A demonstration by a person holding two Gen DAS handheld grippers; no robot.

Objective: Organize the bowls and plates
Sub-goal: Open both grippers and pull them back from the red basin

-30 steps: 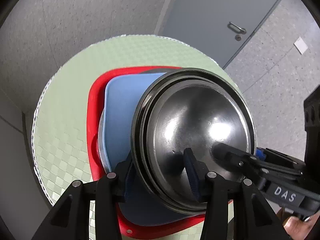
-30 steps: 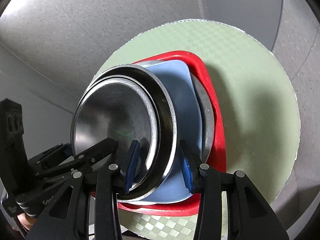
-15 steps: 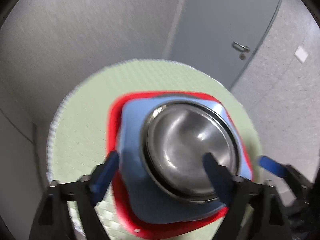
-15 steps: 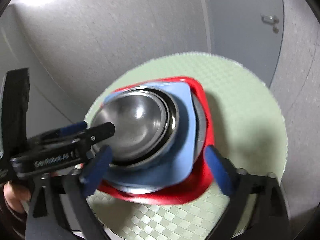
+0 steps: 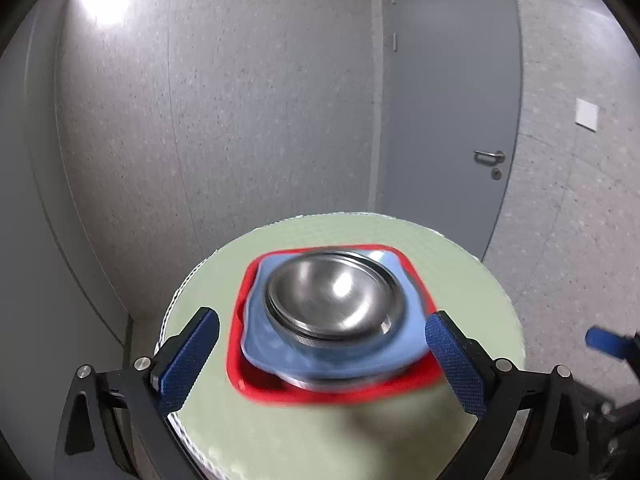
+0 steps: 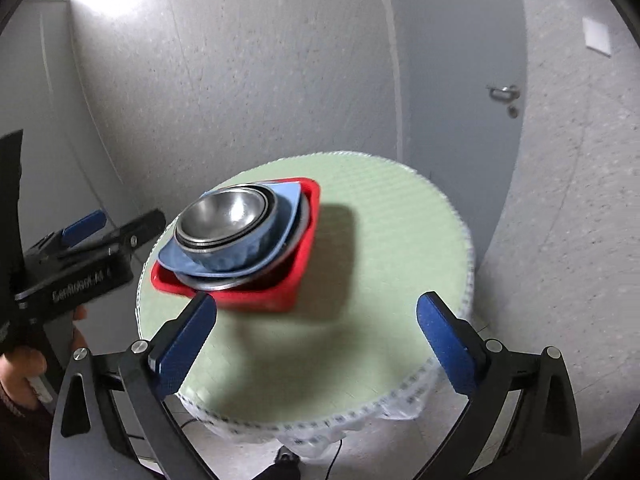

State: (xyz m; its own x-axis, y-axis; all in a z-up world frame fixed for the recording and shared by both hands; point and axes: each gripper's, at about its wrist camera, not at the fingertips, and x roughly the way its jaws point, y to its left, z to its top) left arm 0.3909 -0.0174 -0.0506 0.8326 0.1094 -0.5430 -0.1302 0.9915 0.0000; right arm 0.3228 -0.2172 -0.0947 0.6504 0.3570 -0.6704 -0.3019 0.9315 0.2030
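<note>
Bowls (image 5: 334,300) sit stacked beyond both spread tongs (image 5: 322,356).

Nested steel bowls (image 5: 334,300) sit upright in a blue plate (image 5: 408,340) inside a red plate (image 5: 236,364).

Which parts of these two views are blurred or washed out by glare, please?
Left wrist view: the stack of steel bowls and red tray are motion-smeared; ceiling-light glare on the wall at upper left. Right wrist view: the left gripper is blurred; the stack casts a dark shadow on the green table.
</note>
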